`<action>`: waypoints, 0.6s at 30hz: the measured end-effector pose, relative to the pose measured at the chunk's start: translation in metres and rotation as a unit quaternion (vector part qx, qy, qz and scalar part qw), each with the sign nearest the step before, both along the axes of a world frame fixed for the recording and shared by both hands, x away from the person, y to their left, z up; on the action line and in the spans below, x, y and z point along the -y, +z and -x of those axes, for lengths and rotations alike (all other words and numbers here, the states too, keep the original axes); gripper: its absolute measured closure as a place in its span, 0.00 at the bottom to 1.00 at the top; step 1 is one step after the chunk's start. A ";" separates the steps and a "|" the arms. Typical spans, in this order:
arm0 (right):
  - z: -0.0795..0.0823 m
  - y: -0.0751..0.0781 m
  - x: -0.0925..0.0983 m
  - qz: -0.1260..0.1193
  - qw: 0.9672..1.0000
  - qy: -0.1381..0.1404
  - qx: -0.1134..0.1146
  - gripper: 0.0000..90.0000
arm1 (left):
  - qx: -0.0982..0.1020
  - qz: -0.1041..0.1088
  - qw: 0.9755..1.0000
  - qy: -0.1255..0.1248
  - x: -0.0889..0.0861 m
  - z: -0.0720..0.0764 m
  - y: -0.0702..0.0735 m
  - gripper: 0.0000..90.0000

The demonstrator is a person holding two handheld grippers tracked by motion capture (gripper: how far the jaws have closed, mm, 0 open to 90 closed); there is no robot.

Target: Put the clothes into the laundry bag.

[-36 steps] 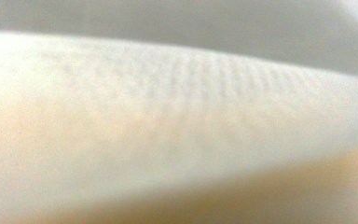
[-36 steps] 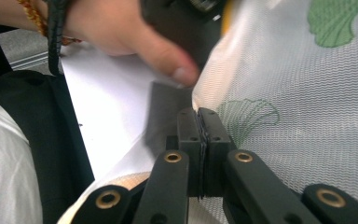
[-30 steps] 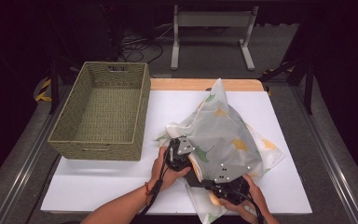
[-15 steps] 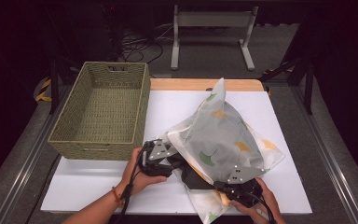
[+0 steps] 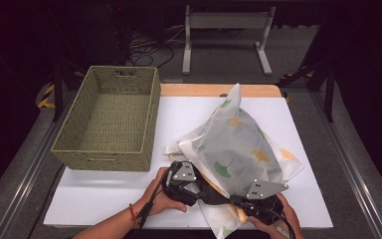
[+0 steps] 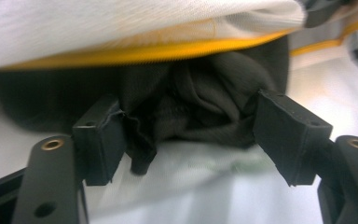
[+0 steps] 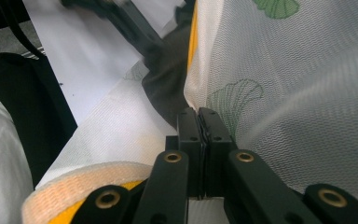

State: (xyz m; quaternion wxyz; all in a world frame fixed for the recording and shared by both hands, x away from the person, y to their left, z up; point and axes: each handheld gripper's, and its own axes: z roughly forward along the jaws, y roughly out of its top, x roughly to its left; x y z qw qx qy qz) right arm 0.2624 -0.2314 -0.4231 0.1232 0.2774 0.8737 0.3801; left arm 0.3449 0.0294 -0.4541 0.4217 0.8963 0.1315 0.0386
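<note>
A white mesh bag printed with green and yellow leaves lies on the white table top, its mouth toward the person. Its yellow zip edge runs above a dark cloth that bulges from the mouth. My left gripper has just been opening and now stands open, with folds of the dark cloth between its pads. In the high view this left gripper reaches into the bag mouth from the left. My right gripper is shut on the bag's mesh edge, beside the dark cloth.
An empty woven basket stands on the table's left side. A wooden strip borders the far edge, and a metal stand sits on the floor beyond. Bare white table top lies near the front left corner.
The left hand drew away to the left of the bag, then came back right to the bag mouth. The right hand shifted slightly right, still pinching the bag's edge.
</note>
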 end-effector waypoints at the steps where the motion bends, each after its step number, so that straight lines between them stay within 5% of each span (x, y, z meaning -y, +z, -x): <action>1: -0.001 -0.001 -0.001 -0.002 1.000 0.001 -0.002 0.99 | -0.006 0.003 1.000 0.004 0.003 -0.002 -0.001 0.36; 5: -0.001 -0.004 -0.005 -0.001 1.000 0.008 -0.005 0.99 | -0.005 0.010 1.000 0.007 0.018 -0.013 -0.004 0.53; 10: 0.001 -0.007 -0.011 0.005 1.000 0.019 -0.008 0.99 | 0.030 0.024 0.999 0.038 0.042 -0.015 -0.003 0.77; 16: 0.005 -0.012 -0.019 0.008 0.999 0.042 -0.020 0.99 | 0.047 0.040 0.994 0.091 0.053 -0.021 0.000 0.86; 18: 0.007 -0.013 -0.023 0.012 0.998 0.051 -0.023 0.99 | 0.036 0.049 0.992 0.107 0.051 -0.026 0.000 0.86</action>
